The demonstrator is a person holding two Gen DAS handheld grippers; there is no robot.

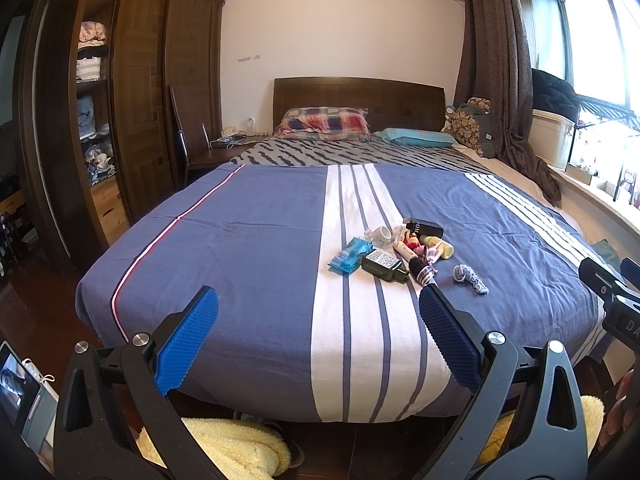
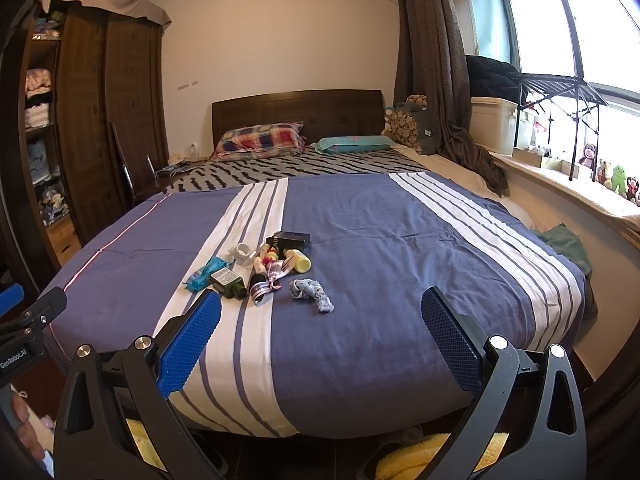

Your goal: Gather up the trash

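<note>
**A:** What's the trash made of, and where is it?

**B:** Your pile lies on the bed, on the white stripes of a smooth blue cover. It holds a crinkly blue packet, a squat dark green bottle with a white printed label too small to read, a black box with white letters, perhaps "OM", a pale yellow tube, a white ring and striped ribbon. A twisted grey-blue rag sits just beside it.

**A:** And my tongs?

**B:** Your left gripper and right gripper are both spread wide, holding nothing, short of the pile. Their pads are blue, finely dimpled rubber. In the right view the other tool's mount reads "GenRobot.AI".
</note>
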